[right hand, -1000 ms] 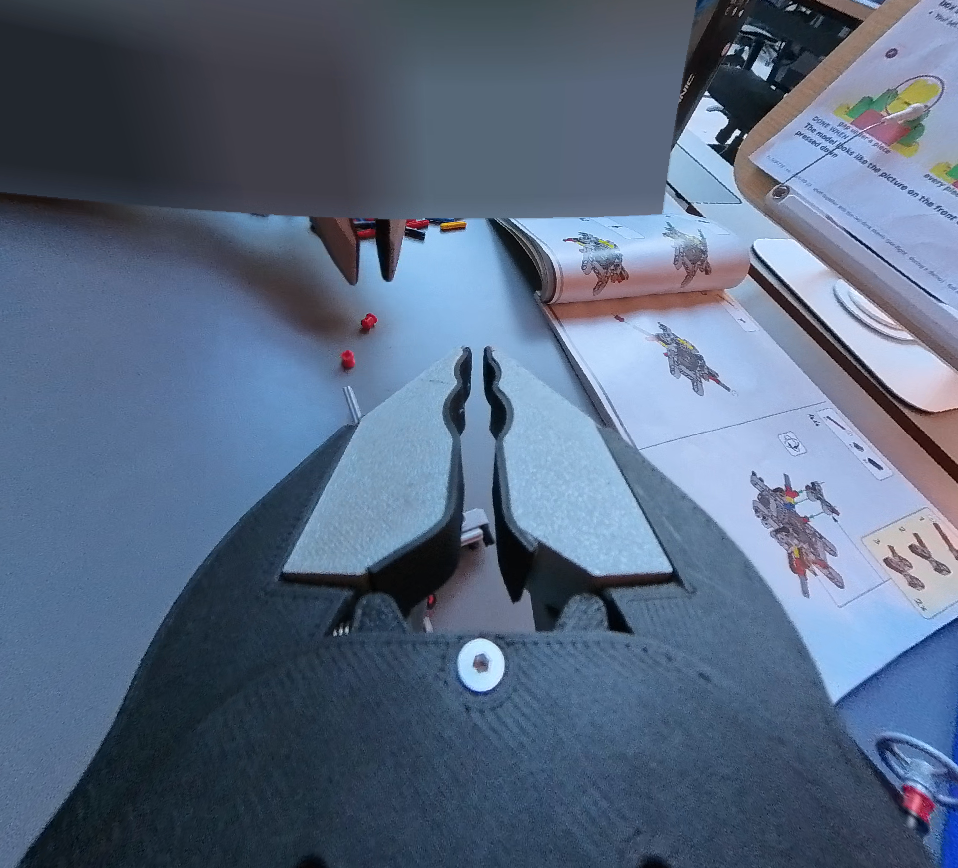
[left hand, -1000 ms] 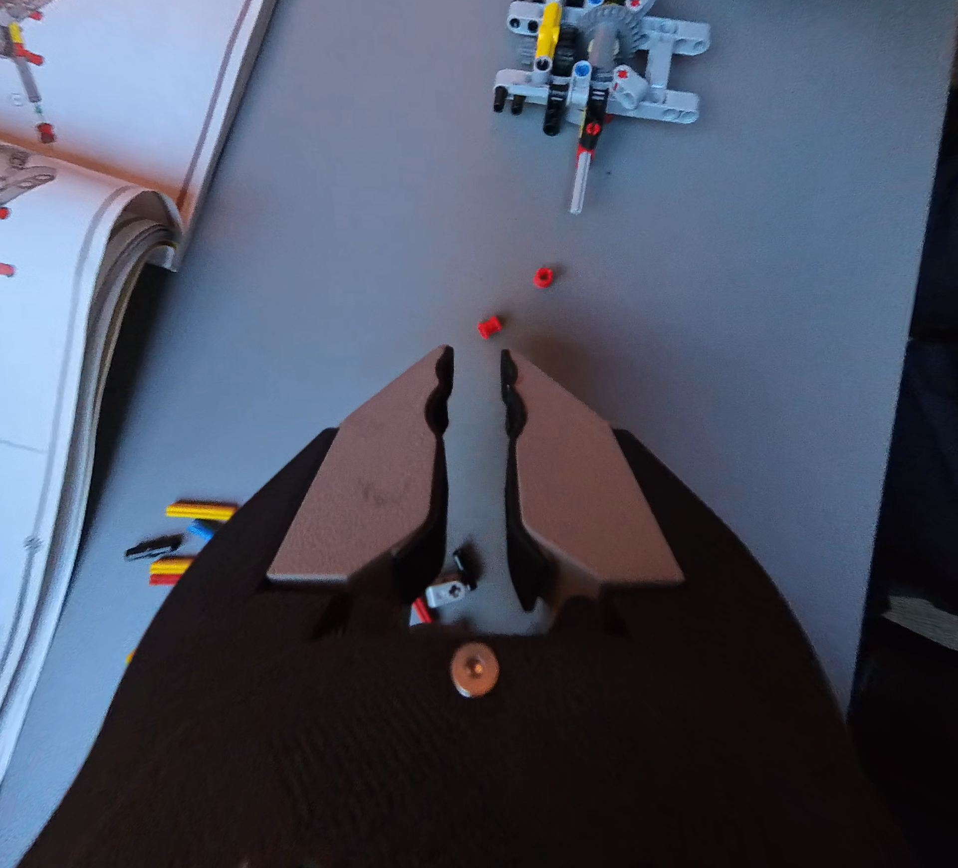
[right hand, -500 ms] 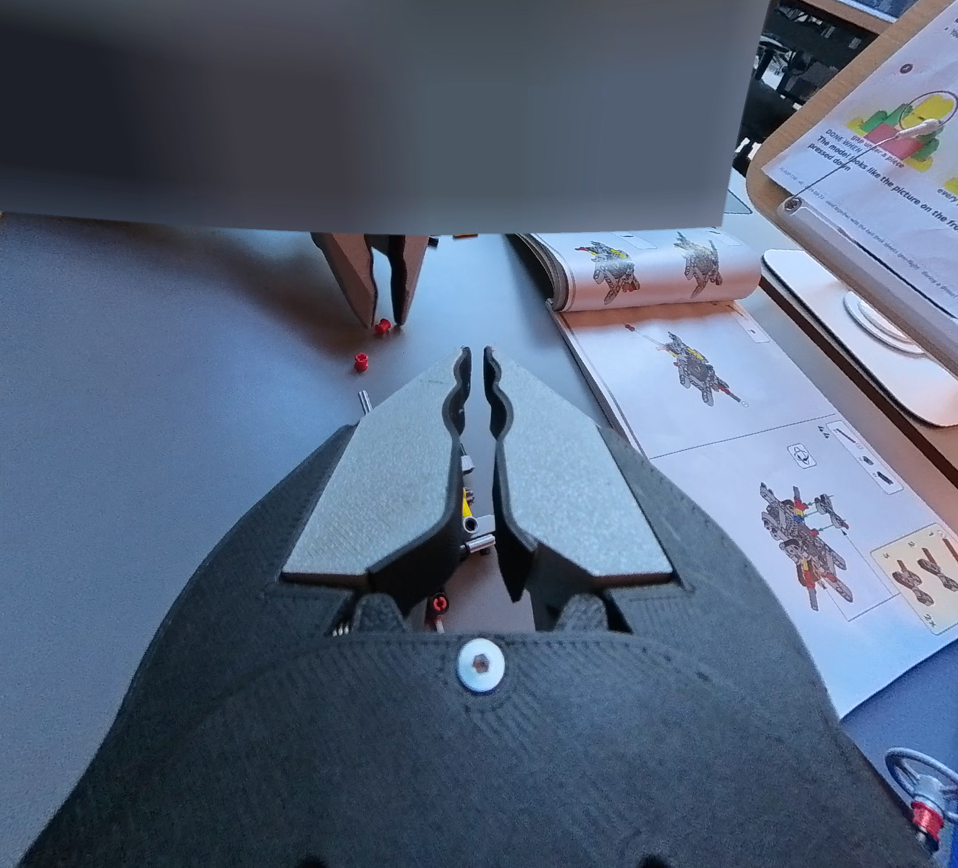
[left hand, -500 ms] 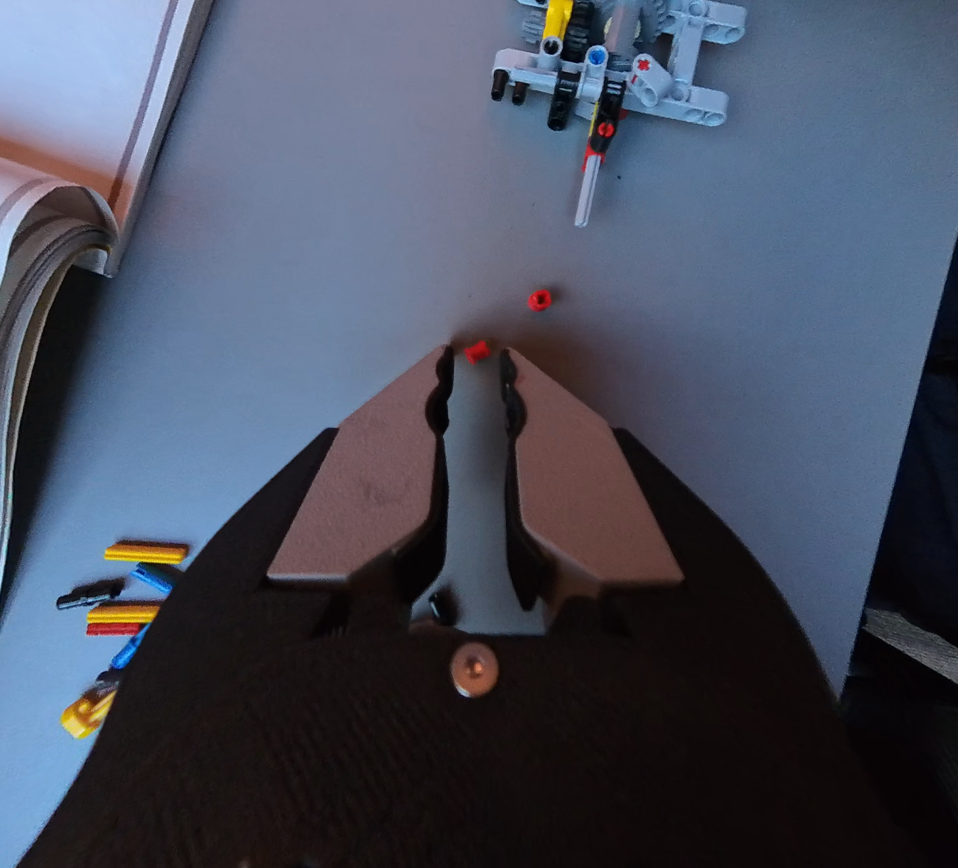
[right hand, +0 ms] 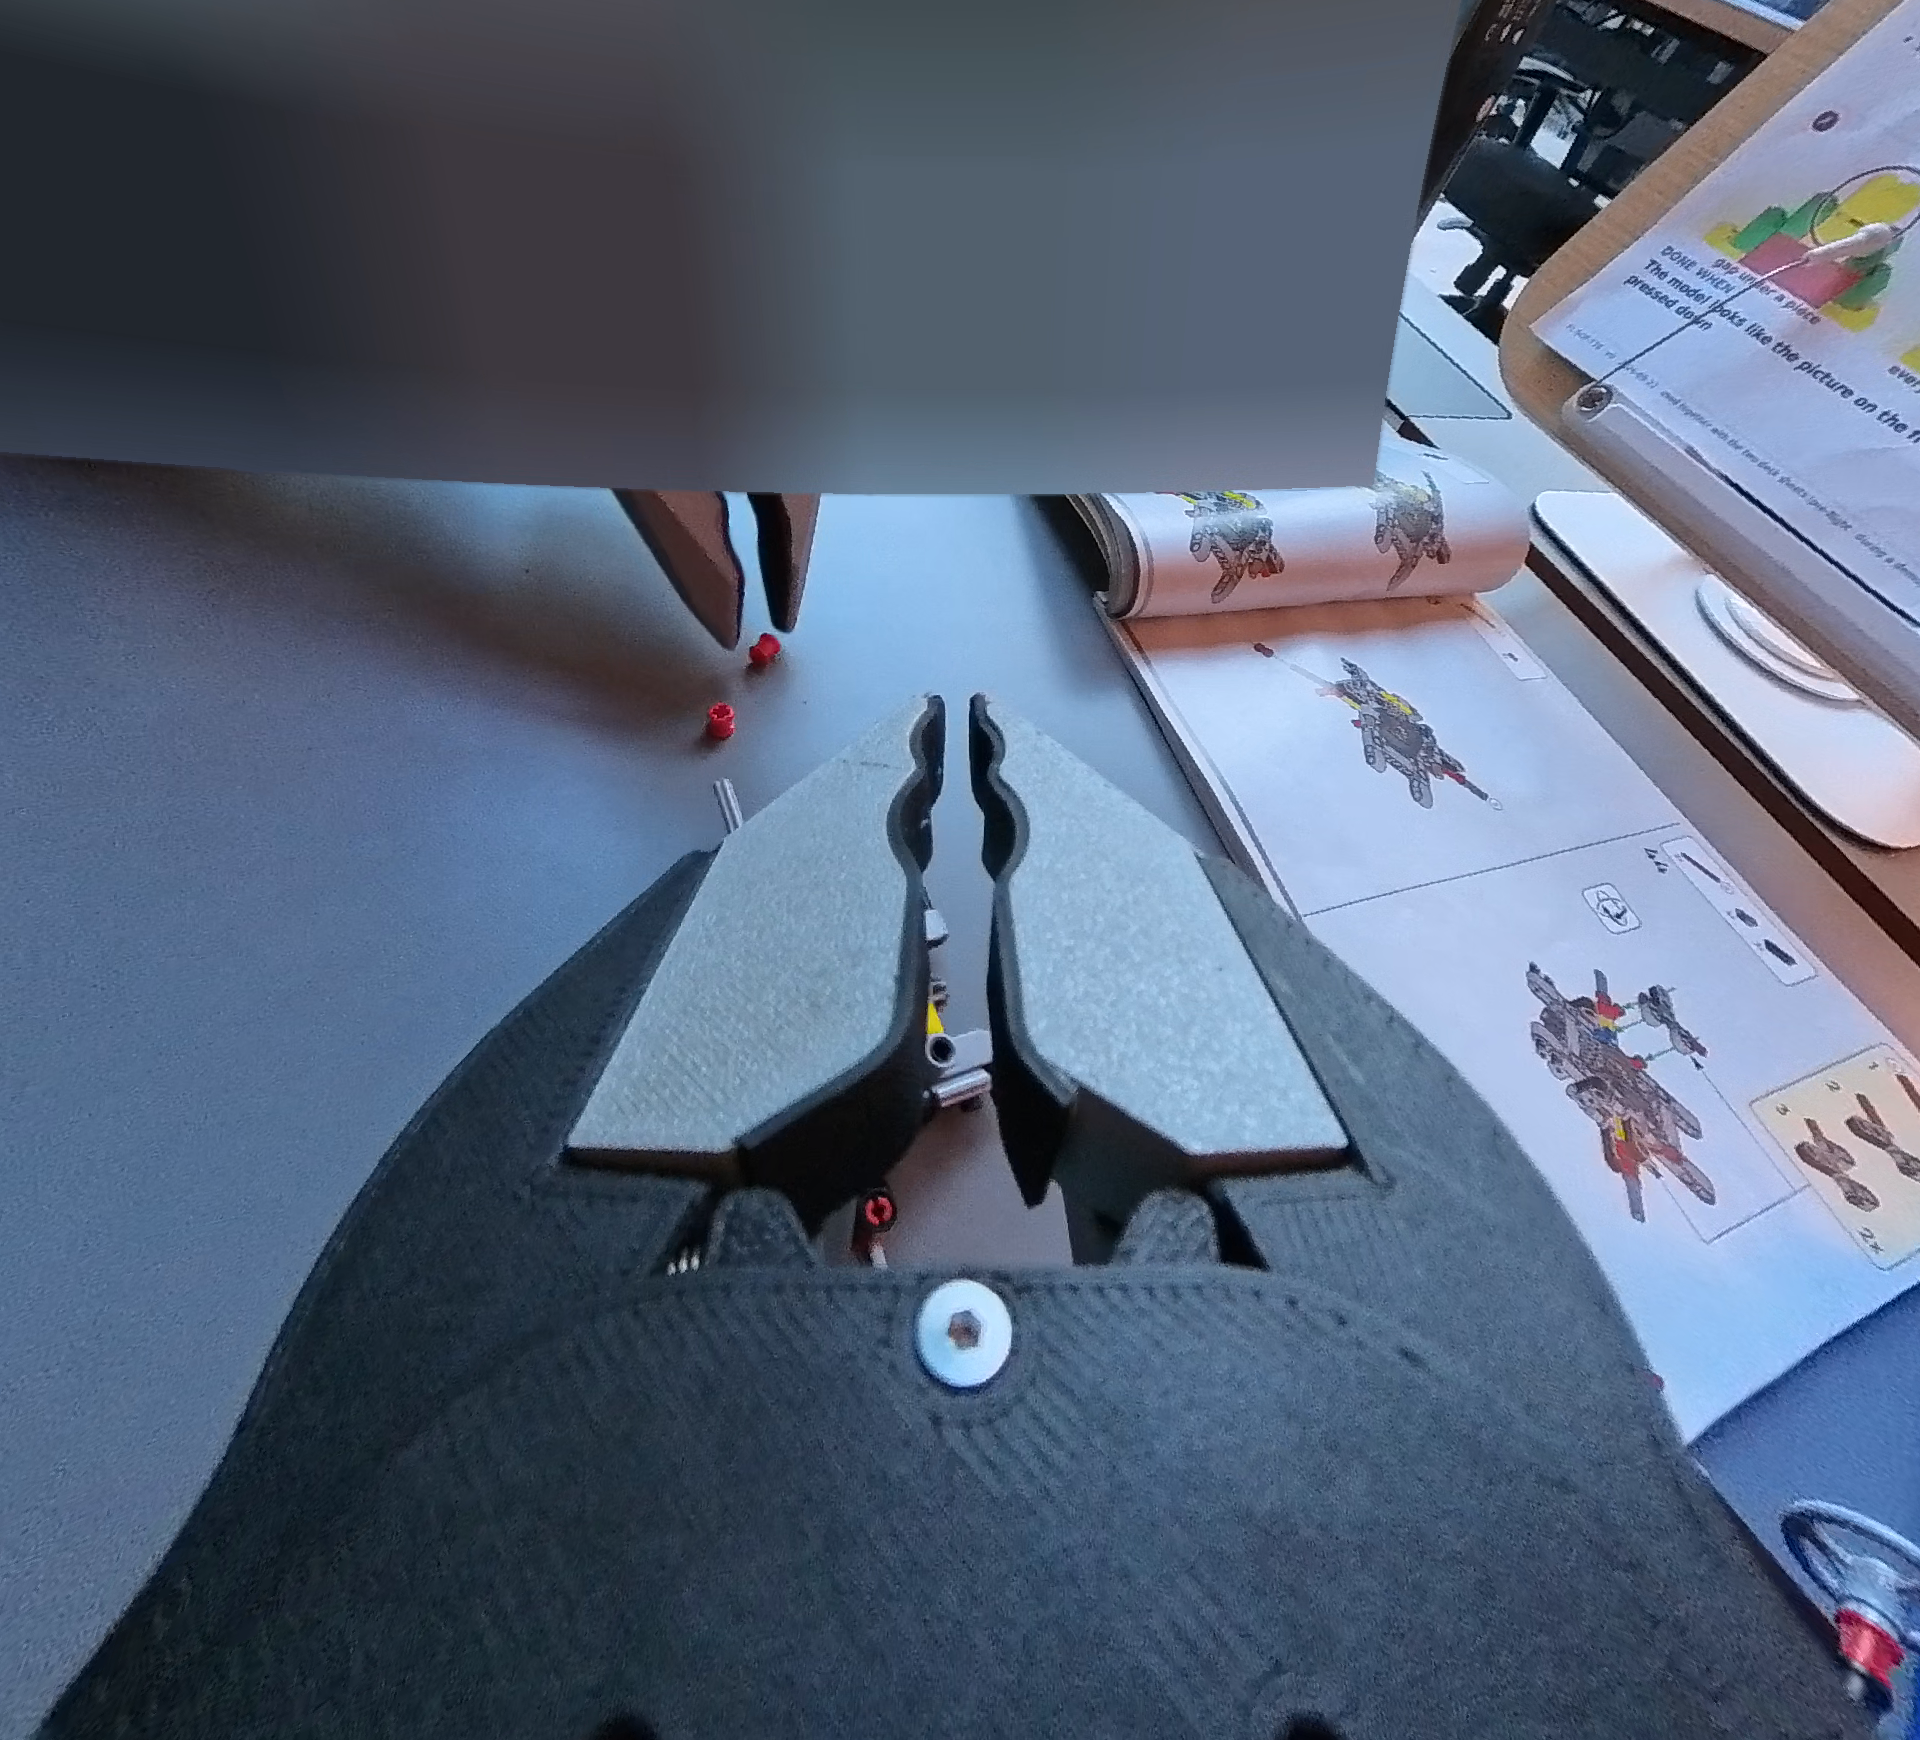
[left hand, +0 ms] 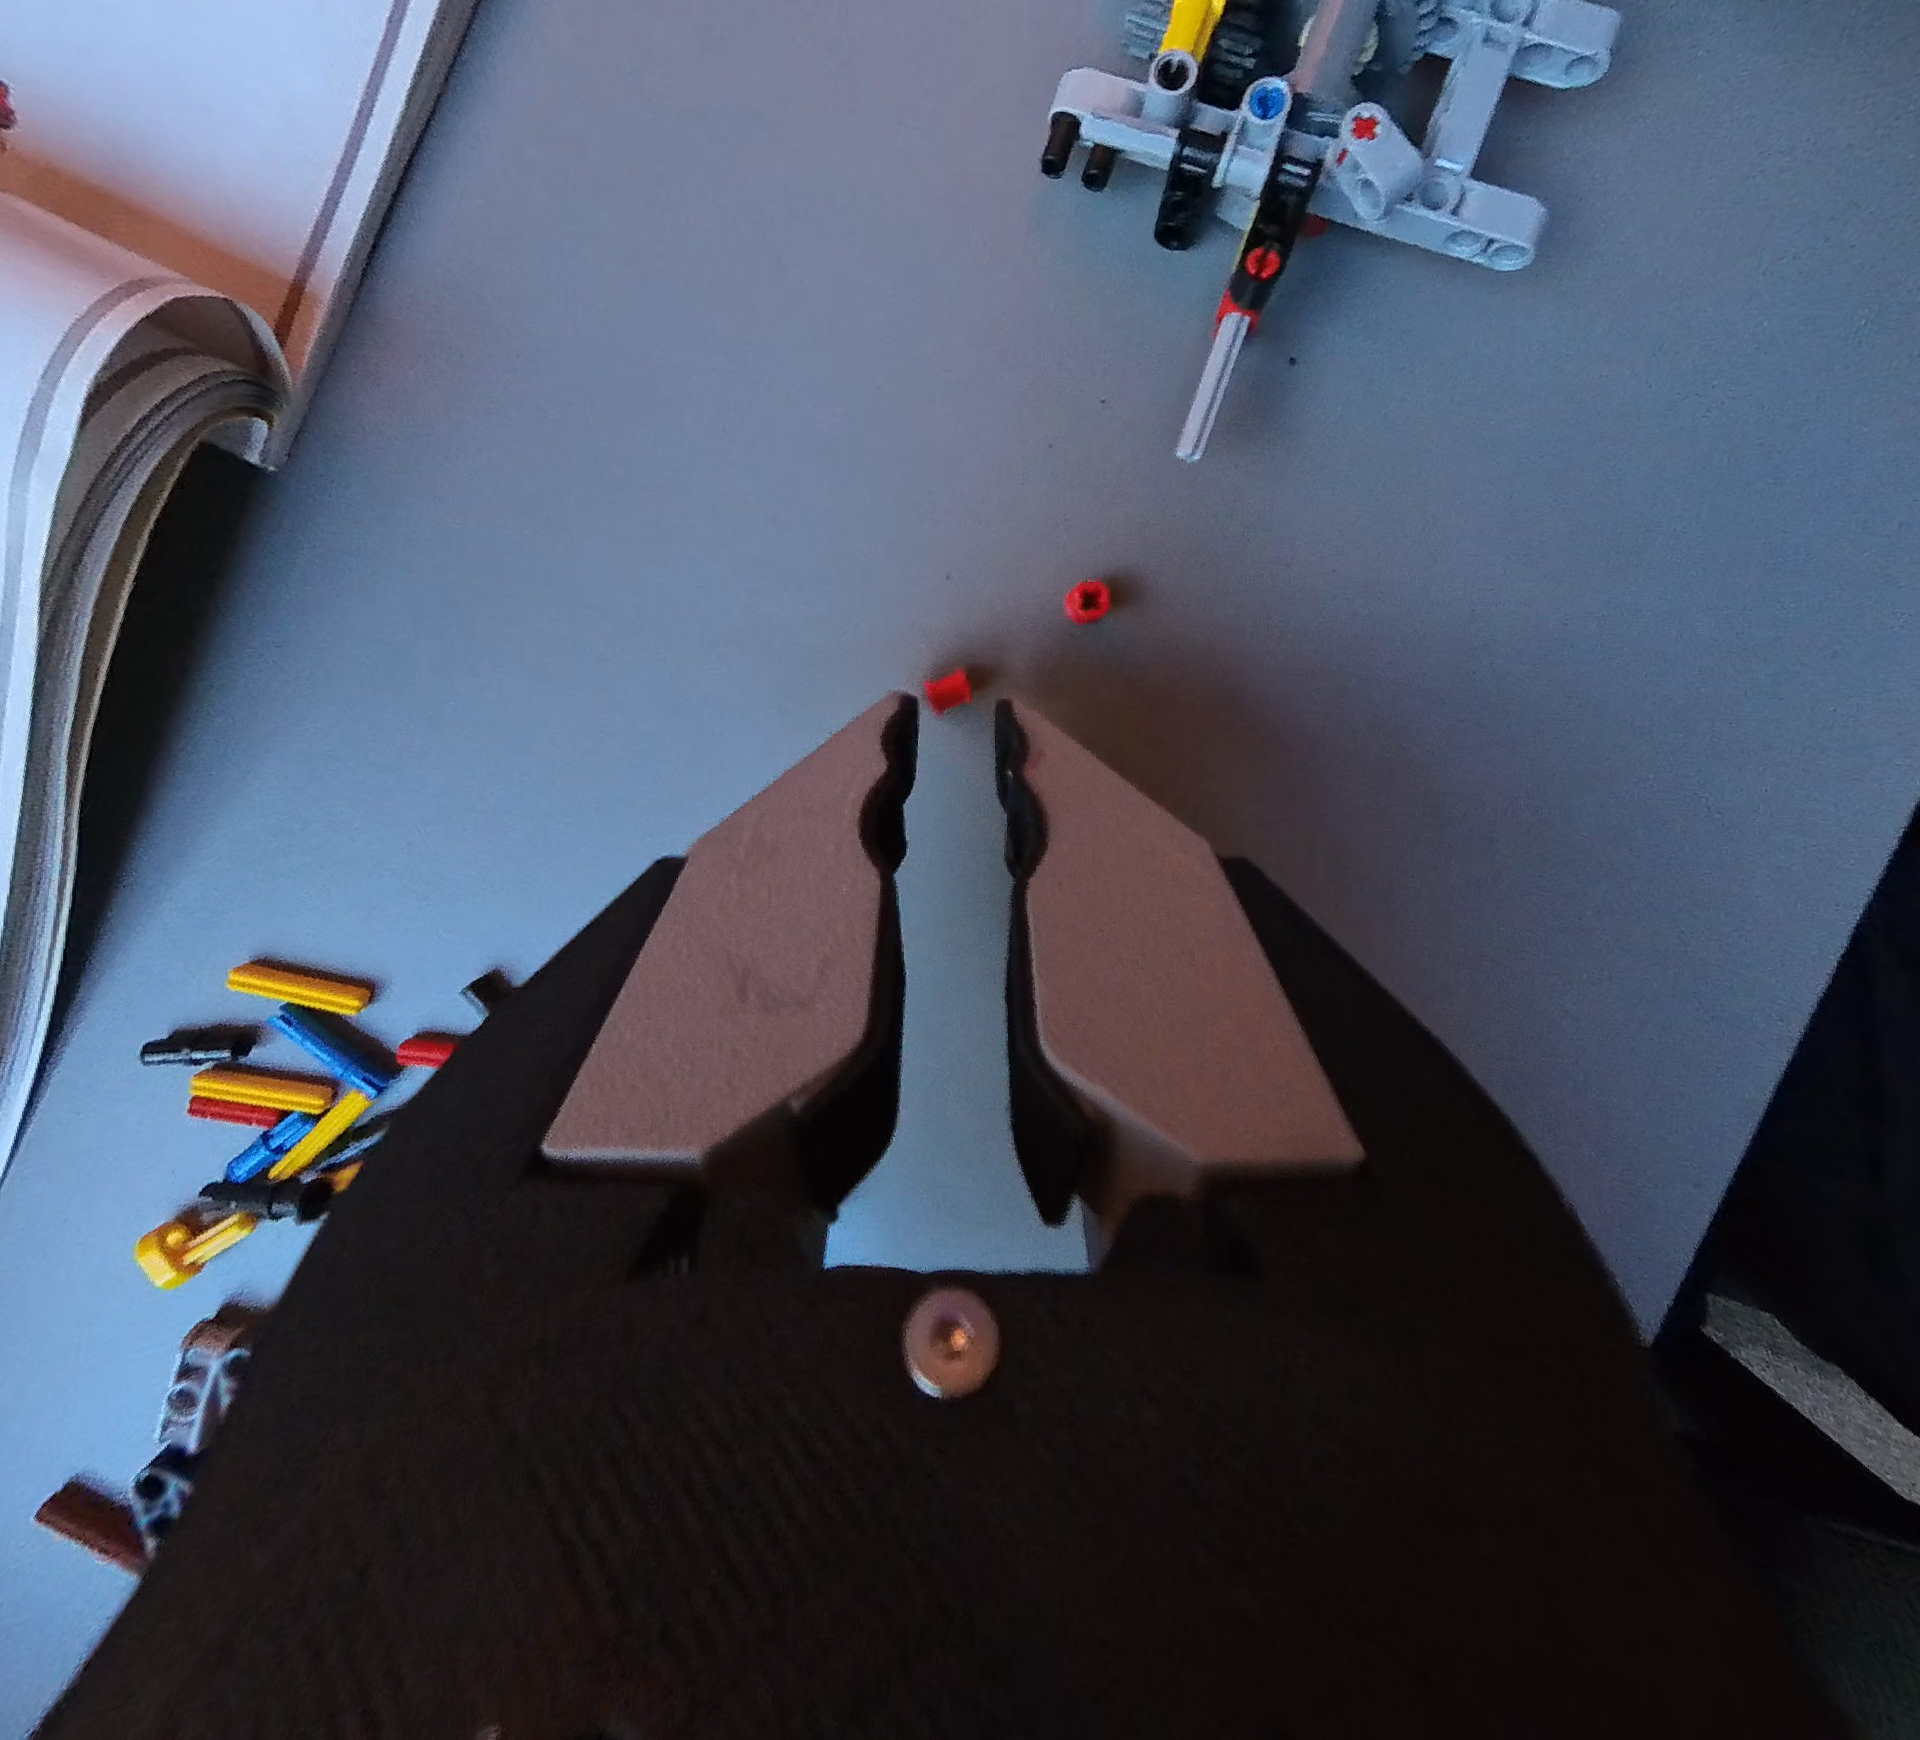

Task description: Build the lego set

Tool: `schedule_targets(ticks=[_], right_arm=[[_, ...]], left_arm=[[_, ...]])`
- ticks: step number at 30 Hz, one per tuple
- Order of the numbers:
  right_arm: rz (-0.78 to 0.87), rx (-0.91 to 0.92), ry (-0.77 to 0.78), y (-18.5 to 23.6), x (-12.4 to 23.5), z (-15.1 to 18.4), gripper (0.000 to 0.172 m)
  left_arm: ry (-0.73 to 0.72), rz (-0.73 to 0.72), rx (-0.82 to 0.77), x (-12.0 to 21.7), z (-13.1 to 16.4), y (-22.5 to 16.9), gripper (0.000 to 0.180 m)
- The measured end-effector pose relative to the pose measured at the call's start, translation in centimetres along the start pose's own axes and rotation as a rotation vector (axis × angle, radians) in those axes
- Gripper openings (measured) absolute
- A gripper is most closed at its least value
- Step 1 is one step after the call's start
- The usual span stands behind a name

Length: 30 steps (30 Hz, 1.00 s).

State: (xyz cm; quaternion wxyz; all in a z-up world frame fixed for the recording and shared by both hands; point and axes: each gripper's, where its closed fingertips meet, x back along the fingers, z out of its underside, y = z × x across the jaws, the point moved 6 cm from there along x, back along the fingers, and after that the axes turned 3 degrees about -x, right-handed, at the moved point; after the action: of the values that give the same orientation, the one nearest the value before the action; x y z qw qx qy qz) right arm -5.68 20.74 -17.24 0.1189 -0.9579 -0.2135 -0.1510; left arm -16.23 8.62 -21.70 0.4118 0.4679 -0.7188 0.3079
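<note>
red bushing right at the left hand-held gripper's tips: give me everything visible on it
Small red plastic bushing, spool-shaped with flanged ends, lying on its side on the grey table. It sits just beyond the tips of the left hand-held gripper, whose jaws stand apart; neither fingertip presses it. A second red bushing lies apart, farther out.

**Two hand-held tools, one brown-faced, one grey-faced**

The left tool [left hand: 956, 719] has a wide black body with a fine ribbed, printed texture, rounded like a shield. Its two fingers [left hand: 769, 942] carry flat, angular, brownish faces that taper to points; their inner edges are black and wavy. A single round metal screw [left hand: 951, 1347] sits at the centre of the body. The right tool [right hand: 957, 716] has the same build, with speckled grey finger faces [right hand: 1132, 973], black scalloped inner edges and a bright hex-socket screw [right hand: 963, 1332].
</note>
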Motion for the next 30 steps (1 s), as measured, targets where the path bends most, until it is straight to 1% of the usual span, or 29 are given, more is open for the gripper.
schedule_targets(ticks=[4, 7, 9, 11, 13, 15, 17, 20, 22, 24, 26, 28, 30], right_arm=[[-0.005, 0.0, 0.003, 0.1, -0.1, 0.1, 0.001], [-0.007, 0.0, 0.002, 0.1, -0.1, 0.0, 0.001], [-0.011, -0.002, 0.003, 0.2, -0.1, 0.1, 0.001], [-0.02, -0.006, 0.006, 0.3, -0.2, 0.1, 0.001], [-0.039, -0.016, 0.009, 0.6, -0.4, 0.2, 0.001], [-0.073, -0.044, 0.001, 0.9, -0.7, 0.1, 0.001], [-0.123, -0.112, -0.016, 1.3, -0.9, -0.2, 0.001], [-0.169, -0.267, -0.036, 0.9, -1.2, -0.4, 0.005], [-0.205, -0.371, -0.058, 0.4, -1.1, -0.4, 0.007], [-0.283, -0.485, -0.114, 0.1, -0.7, -0.7, 0.015], [-0.374, -0.608, -0.193, -0.3, -0.1, -1.2, 0.018], [-0.44, -0.694, -0.24, -0.7, 0.3, -1.4, 0.018], [-0.478, -0.731, -0.245, -0.7, 0.4, -1.3, 0.018]], left_arm=[[0.006, 0.002, -0.006, -0.4, -0.2, -0.2, 0.012], [0.01, -0.009, -0.008, -0.5, -0.2, 0.0, 0.006], [0.014, -0.016, -0.028, -0.5, -0.2, 0.0, 0.006], [0.02, -0.053, -0.068, -0.5, -0.2, 0.2, 0.006], [-0.001, -0.12, -0.136, -0.3, -0.6, 0.6, 0.006], [-0.067, -0.201, -0.206, 0.2, -1.5, 0.8, 0.006], [-0.182, -0.256, -0.274, 1.2, -2.9, 0.5, 0.006], [-0.395, -0.334, -0.427, 2.7, -4.9, -1.1, 0.005], [-0.496, -0.391, -0.542, 3.3, -5.7, -2.4, 0.005], [-0.555, -0.436, -0.656, 3.4, -6.0, -3.7, 0.005], [-0.577, -0.506, -0.714, 3.5, -6.3, -4.4, 0.006], [-0.612, -0.534, -0.75, 3.6, -6.6, -5.0, 0.006], [-0.636, -0.569, -0.767, 3.8, -6.9, -5.4, 0.006]])
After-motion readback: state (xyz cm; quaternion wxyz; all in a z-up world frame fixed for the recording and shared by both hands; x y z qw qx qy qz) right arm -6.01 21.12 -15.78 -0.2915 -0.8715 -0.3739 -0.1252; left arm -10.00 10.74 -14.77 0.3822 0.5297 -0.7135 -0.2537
